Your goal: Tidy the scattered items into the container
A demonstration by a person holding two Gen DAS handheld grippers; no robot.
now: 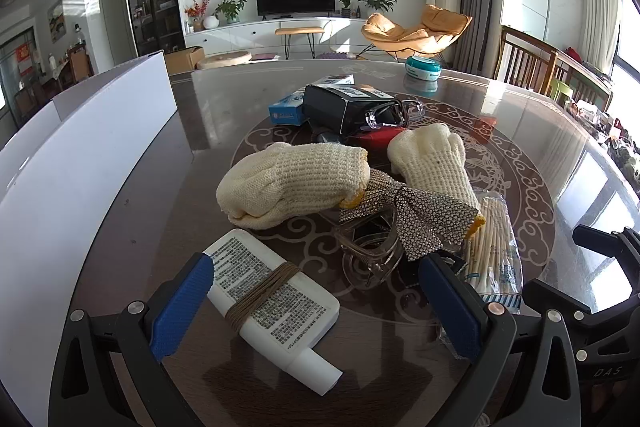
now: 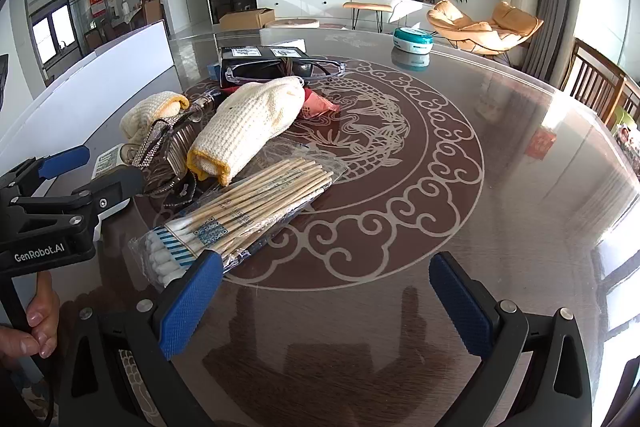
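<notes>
while both the left gripper and right gripper are held wide and empty, nothing is seen tidied; gloves, cotton swabs and white bottle remain scattered.

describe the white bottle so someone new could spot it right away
On the round patterned table, look at the near end of the clutter, just in front of the cream knit gloves. The flat white bottle lies on its side there, the only item wrapped in brown string.
</notes>
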